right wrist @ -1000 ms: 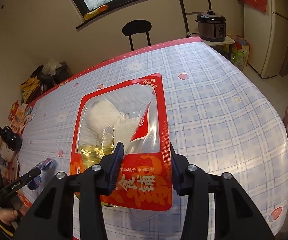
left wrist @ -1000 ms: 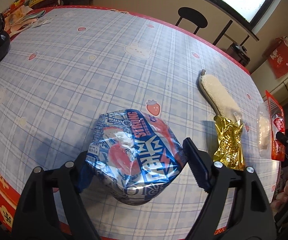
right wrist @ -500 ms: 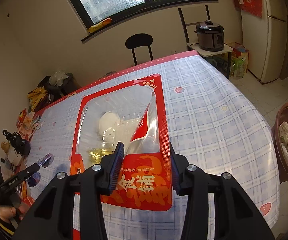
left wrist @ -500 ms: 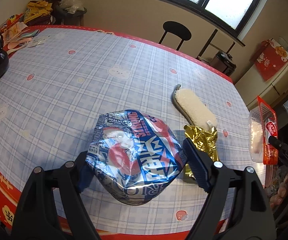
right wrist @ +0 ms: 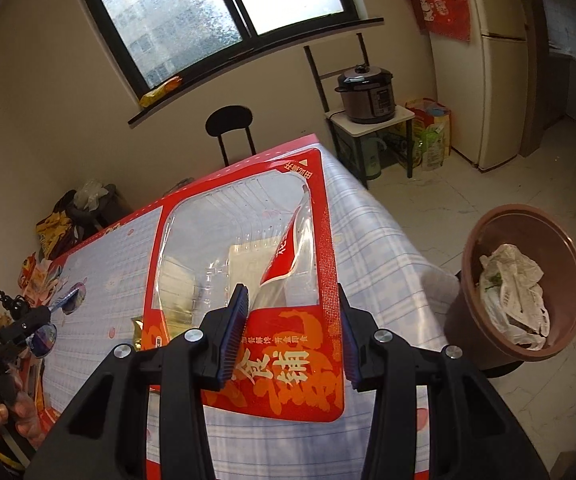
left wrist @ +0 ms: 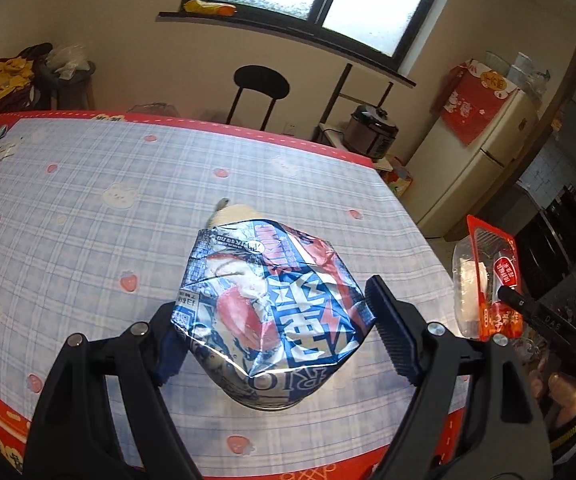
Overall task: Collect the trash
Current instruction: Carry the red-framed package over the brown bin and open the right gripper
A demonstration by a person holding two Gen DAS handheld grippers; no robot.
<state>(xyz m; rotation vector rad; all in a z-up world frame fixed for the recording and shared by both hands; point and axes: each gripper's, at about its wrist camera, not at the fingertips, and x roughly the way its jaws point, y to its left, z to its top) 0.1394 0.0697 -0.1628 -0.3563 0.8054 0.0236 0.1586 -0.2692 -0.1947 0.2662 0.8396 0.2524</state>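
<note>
We hold two pieces of trash clear of the worktop (left wrist: pixel 87 184). The crumpled blue snack bag (left wrist: pixel 271 300) sits between the wide-set fingers of the left tool (left wrist: pixel 271 332), clamped at its two sides; it is thin foil film, light, springy and slick, so we judge a hold across the creased middle safest. Its print is mostly Chinese characters in white on blue with red patches; we cannot read it reliably. The red pouch with a clear window (right wrist: pixel 247 280) is clenched in the right tool (right wrist: pixel 292 336) by its lower printed band, where the film is doubled and stiffer; the transparent part looks floppy and would slip. Large orange characters, apparently "食铺", run across that band, with smaller text we cannot make out. Beyond the worktop's right edge a brown bin (right wrist: pixel 528 280) stands on the floor, holding crumpled white plastic. A pale insole-like pad (left wrist: pixel 231 214) lies on the worktop behind the blue bag.
</note>
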